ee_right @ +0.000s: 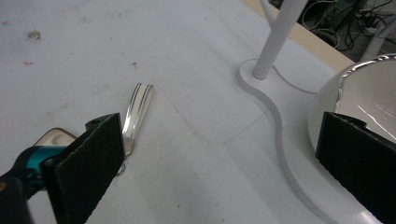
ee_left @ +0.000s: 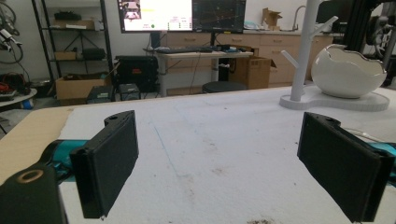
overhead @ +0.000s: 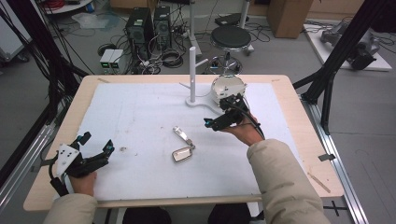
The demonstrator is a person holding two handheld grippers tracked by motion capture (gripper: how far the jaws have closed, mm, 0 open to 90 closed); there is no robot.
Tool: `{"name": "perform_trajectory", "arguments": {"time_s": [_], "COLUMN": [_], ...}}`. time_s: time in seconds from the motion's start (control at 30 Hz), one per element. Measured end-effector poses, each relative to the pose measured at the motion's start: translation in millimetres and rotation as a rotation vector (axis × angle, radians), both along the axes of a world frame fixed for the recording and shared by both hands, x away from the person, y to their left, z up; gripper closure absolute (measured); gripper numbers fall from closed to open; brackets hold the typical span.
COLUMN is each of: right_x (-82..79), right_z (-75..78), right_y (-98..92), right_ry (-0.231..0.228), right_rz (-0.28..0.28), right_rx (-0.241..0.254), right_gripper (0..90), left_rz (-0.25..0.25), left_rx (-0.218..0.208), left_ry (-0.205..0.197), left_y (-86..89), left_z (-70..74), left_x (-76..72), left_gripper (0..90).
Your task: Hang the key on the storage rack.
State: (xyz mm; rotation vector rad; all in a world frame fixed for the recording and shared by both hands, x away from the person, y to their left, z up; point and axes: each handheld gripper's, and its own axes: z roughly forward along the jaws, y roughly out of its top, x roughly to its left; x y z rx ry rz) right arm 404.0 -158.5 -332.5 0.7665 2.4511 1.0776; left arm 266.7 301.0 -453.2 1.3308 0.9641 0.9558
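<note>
High view: no readable brand or label anywhere on the table. White mat (overhead: 140, 121) covers most of the wooden table (overhead: 299, 121). At the far side a white stand (overhead: 192, 74) w/ upright post and side pegs sits on a curved white base; on that base, right of the post, a white egg-shaped bowl (overhead: 227, 87) w/ shiny rim, contents too small to tell. Mid-mat lies a silver watch (overhead: 183, 147): rectangular face nearer the person, strap running away. Left gripper (overhead: 95, 142) is at the near-left corner, held in the left hand (overhead: 83, 182), jaws spread wide, nothing in them. Right gripper (overhead: 219, 116) is held by the right hand (overhead: 245, 131) just in front of the bowl, well right of the watch, jaws apart, empty.

Left gripper view: both black jaws released, bare stained mat between. Stand (ee_left: 303, 51) and bowl (ee_left: 346, 72) at upper right; bowl's jagged cracked-shell rim faces up, inside hidden. Monitors (ee_left: 182, 15) in the room behind show text too small to read.

Right gripper view: jaws wide open, gripping nothing. Watch strap (ee_right: 136, 114) lies flat just beside the left jaw; the face is partly hidden behind that jaw. Bowl (ee_right: 359, 93) sits behind the right jaw; the visible part of the glossy interior looks empty. Stand post (ee_right: 275, 39) rises from the base at top.
</note>
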Motion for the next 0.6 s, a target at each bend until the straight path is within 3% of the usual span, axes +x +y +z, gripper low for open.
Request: {"name": "perform_trajectory", "arguments": {"time_s": [0.03, 0.13, 0.2, 0.4, 0.6], "right_x": [2.3, 4.9, 8.0, 12.3, 12.8], "right_z": [-2.8, -6.6, -12.1, -23.6, -29.0], "right_y": [8.7, 17.7, 29.3, 49.4, 63.1], "right_ry": [0.025, 0.041, 0.083, 0.162, 0.195], "right_rz": [0.017, 0.032, 0.051, 0.056, 0.044], "right_rx": [-0.019, -0.047, -0.075, -0.126, -0.151], "right_gripper": [0.6, 0.6, 0.6, 0.6, 0.6], "left_rz": [0.0, 0.0, 0.0, 0.0, 0.002], "left_rx": [0.001, 0.001, 0.001, 0.001, 0.004], "left_ry": [0.0, 0.0, 0.0, 0.0, -0.001], "left_y": [0.0, 0.0, 0.0, -0.1, -0.2], "left_z": [0.1, 0.0, 0.0, 0.0, 0.0], "left_x": [0.0, 0.0, 0.0, 0.0, -0.2], "left_gripper": [12.9, 12.9, 12.9, 12.9, 12.9]}}
